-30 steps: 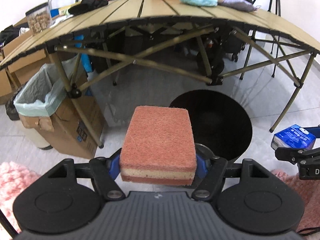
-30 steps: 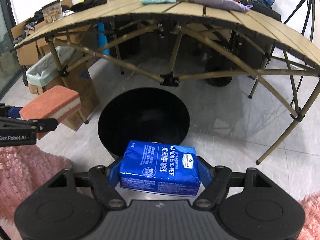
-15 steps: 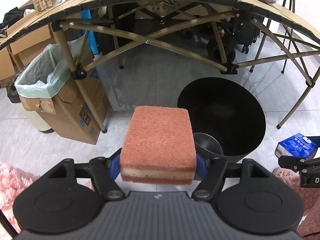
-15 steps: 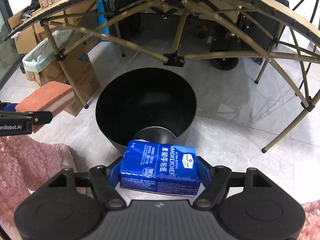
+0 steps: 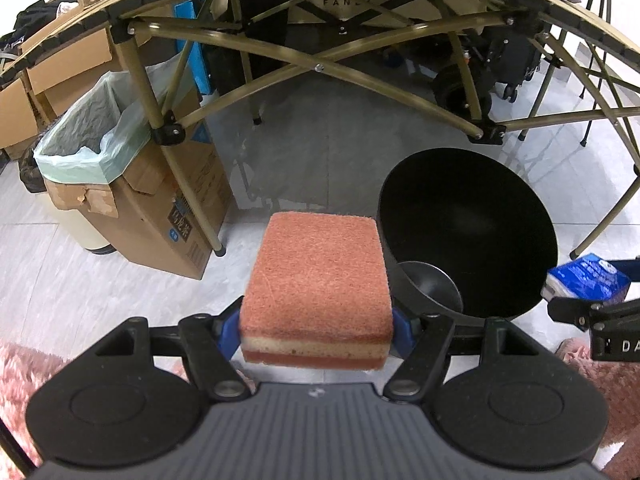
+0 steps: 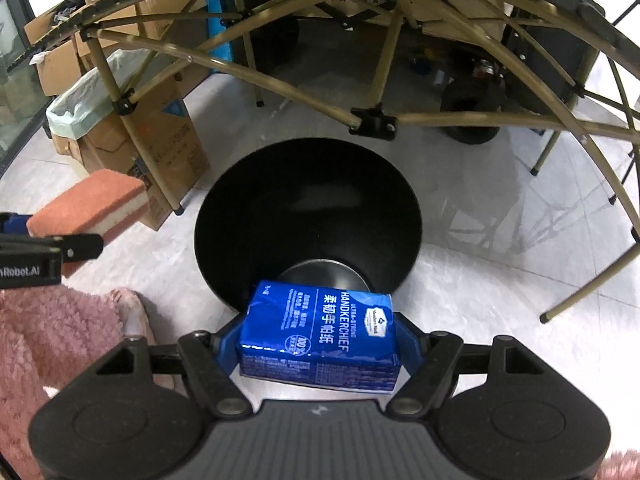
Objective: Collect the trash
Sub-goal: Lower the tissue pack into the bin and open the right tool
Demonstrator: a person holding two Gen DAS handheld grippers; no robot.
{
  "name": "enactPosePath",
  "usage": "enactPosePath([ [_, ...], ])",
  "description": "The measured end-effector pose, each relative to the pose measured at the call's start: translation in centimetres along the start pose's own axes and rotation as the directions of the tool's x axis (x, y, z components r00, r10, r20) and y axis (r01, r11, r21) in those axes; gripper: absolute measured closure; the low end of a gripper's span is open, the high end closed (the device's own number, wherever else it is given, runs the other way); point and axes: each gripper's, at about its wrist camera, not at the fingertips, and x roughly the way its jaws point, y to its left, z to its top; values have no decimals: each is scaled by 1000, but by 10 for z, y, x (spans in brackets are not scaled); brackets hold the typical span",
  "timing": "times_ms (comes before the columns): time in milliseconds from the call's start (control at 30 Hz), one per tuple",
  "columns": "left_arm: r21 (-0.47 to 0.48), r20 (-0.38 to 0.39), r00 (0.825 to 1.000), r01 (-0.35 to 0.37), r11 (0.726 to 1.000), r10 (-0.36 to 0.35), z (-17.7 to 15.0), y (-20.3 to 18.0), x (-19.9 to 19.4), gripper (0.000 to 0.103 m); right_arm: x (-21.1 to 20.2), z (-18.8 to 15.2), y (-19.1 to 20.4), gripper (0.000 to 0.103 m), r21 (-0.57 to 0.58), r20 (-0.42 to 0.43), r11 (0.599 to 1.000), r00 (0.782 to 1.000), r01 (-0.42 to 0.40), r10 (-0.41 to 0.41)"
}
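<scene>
While left gripper (image 5: pixel 318 330) is clamping sponge (image 5: pixel 318 280), right gripper (image 6: pixel 318 350) is clamping tissue pack (image 6: pixel 320 328); bin (image 6: pixel 308 216) is lying just ahead of both.

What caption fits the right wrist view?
Right gripper holds blue tissue pack beside black bin.

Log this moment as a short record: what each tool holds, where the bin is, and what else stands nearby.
left tool: shut on sponge, red-orange with a pale middle layer
right tool: shut on tissue pack, blue
black bin: open, on the floor, just ahead of both tools
bin contents: none visible
cardboard box: left of the bin, lined with a green bag
folding table: frame spans above and behind the bin
</scene>
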Motion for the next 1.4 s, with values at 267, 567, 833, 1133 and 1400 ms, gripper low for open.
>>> enactPosePath([
  [267, -5, -20, 1000, -19, 1000, 19, 6, 3, 10, 32, 15, 25, 6, 30, -18, 19, 999, 999, -28, 28],
  [567, -2, -30, 999, -29, 1000, 29, 13, 1, 17, 32, 35, 47, 6, 30, -18, 35, 999, 999, -35, 36],
  [833, 0, -33, 999, -26, 1000, 26, 17, 2, 21, 32, 48, 55, 3, 29, -2, 59, 1000, 998, -29, 29],
  [1133, -1, -33, 999, -25, 1000, 25, 18, 2, 22, 32, 53, 55, 0, 12, 4, 69, 1000, 997, -23, 23],
  [1400, 2, -32, 999, -28, 1000, 28, 19, 1, 22, 32, 52, 55, 0, 0, -11, 80, 1000, 997, -3, 4],
])
